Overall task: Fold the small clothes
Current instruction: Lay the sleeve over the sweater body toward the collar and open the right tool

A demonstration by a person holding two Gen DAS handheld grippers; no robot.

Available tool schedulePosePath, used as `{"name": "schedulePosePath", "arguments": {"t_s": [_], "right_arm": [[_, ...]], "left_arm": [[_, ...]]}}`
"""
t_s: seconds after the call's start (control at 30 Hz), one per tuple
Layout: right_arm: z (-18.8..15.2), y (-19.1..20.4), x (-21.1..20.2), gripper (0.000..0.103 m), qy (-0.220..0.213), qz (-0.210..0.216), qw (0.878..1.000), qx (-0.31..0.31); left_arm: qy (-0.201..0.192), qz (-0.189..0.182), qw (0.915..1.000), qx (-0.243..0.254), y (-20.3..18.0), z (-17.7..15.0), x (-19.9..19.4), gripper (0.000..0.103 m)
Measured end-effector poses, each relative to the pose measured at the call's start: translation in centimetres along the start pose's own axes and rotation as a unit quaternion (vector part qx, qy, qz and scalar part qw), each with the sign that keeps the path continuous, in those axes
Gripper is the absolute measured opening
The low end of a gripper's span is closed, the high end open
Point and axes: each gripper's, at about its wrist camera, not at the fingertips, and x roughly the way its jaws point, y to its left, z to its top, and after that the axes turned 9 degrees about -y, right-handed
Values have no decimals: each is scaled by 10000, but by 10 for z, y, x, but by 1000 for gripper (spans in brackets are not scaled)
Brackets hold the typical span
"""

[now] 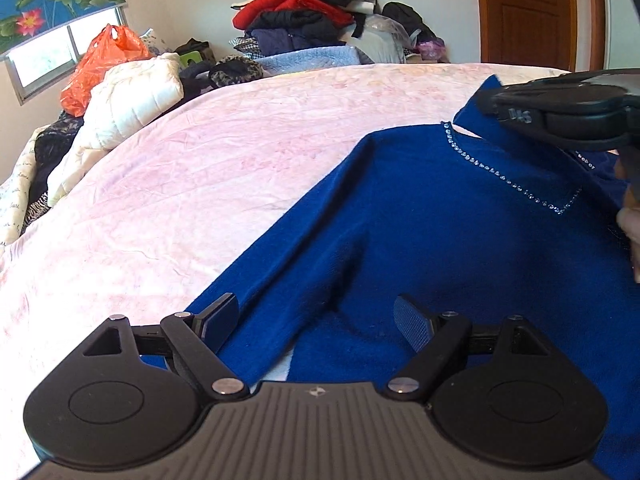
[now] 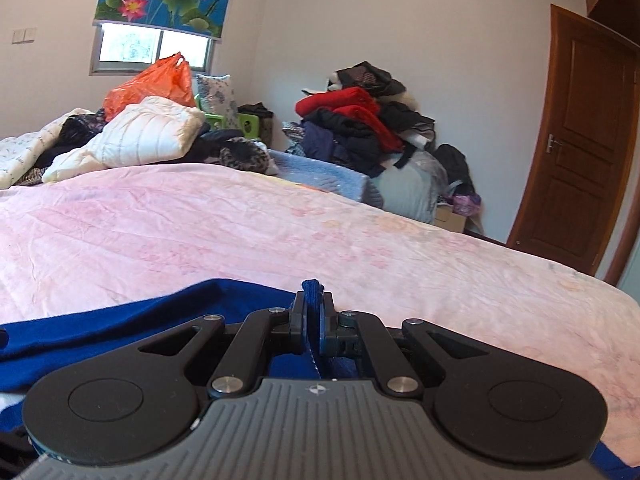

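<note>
A royal blue sweater (image 1: 420, 216) with a line of rhinestones at the neck lies on the pink bed cover (image 1: 200, 168). One sleeve is folded in over the body. My left gripper (image 1: 320, 320) is open just above the sweater's lower part, near the sleeve, holding nothing. My right gripper (image 2: 313, 312) is shut on a fold of the blue sweater (image 2: 120, 320), with a tuft of cloth sticking up between the jaws. The right gripper also shows in the left wrist view (image 1: 560, 116) at the sweater's far shoulder.
White quilted bedding (image 1: 132, 100) and an orange plastic bag (image 1: 104, 64) lie at the bed's far left. A tall heap of red and dark clothes (image 1: 304, 20) stands behind the bed. A brown wooden door (image 2: 580, 140) is at the right.
</note>
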Motion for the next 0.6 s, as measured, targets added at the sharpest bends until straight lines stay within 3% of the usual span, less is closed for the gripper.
{"name": "schedulePosePath", "arguments": {"t_s": [0.47,0.6], "right_arm": [[-11,40,32,5,332,577,9977,159],[-8,41,28,5,197,734,9965,342]], "left_arm": [[317,308,9986,-274,24,-11,-1,85],[329,384,9982,-308,27,-12,-3,85]]}}
